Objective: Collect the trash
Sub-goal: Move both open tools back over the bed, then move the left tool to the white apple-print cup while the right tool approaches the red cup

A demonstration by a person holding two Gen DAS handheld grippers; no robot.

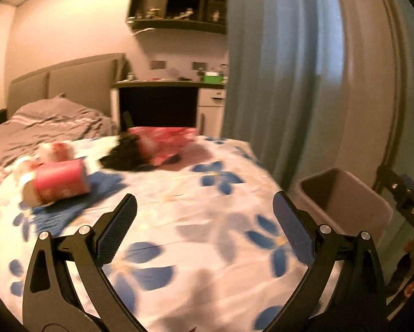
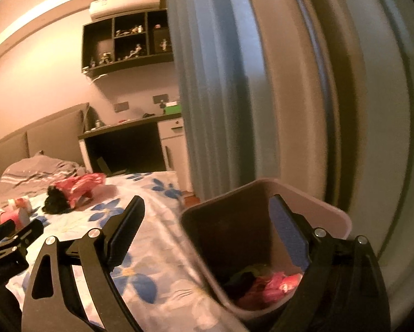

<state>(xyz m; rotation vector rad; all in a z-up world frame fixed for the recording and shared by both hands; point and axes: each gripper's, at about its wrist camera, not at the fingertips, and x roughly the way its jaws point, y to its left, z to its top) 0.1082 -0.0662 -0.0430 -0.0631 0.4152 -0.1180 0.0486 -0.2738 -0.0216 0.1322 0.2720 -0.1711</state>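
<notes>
The left hand-held gripper hangs over the bed's white cover printed with blue flowers, jaws spread wide with nothing between them. It looks to be lined up for the trash that lies ahead. Nearest, to its left, is a pink cylindrical cup or can lying on its side, with a blurred red-and-white wrapper just behind it. Farther back is a crumpled pink-and-red plastic packet touching a black crinkled bag or cloth; blur hides what exactly these are.

The right hand-held gripper is also spread and empty. Its right finger sits over the mouth of the pinkish-grey rectangular plastic bin, its left finger over the bed edge, which suggests a drop into the bin has been made and nothing remains pinched. The bin stands on the floor close against the side of the bed, beside the blue-grey curtain, likely so that items can go from bedcover to bin with a short swing.

Inside the bin, at the bottom, lie crumpled pink wrappers and something dark with a hint of green. It is well short of full. Judging by the pieces on the bed, collection is partly done.
</notes>
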